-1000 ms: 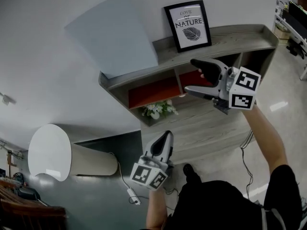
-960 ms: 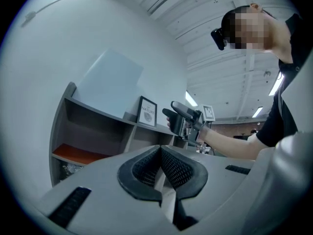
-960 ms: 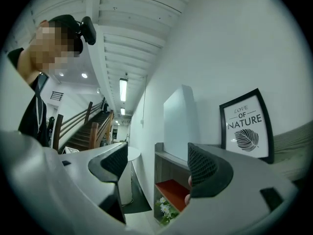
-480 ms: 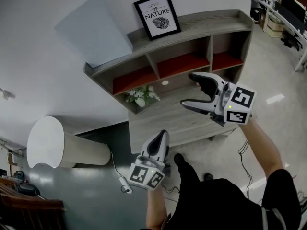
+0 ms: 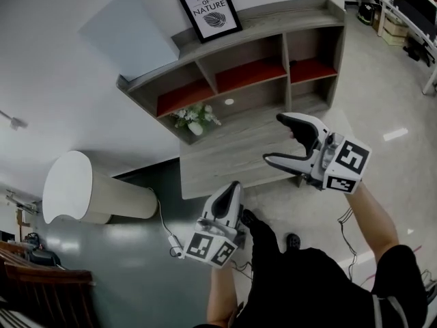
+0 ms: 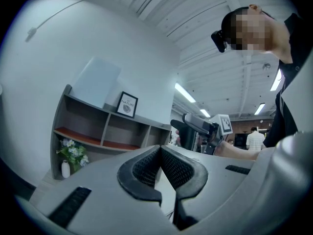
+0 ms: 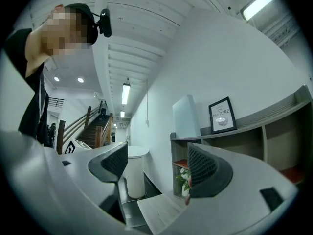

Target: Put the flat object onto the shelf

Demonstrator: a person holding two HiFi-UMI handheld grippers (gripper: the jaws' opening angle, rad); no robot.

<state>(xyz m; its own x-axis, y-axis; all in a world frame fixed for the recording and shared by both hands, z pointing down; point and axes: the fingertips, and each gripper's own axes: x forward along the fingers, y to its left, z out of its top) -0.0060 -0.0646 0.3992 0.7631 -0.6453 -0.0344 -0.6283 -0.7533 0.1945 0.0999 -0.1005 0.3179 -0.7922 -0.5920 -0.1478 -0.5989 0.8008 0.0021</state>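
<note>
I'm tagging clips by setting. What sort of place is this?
Probably an office or showroom hall, dressed like a home corner: a grey shelf with a framed picture and flowers stands against a white wall, while a staircase and long ceiling lights show behind.

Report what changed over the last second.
The right gripper drew back from the middle compartment of the shelf, its jaws open and empty throughout, as the person backed away. The left gripper stayed low and shut. The framed picture and the pale panel stayed atop the shelf.
</note>
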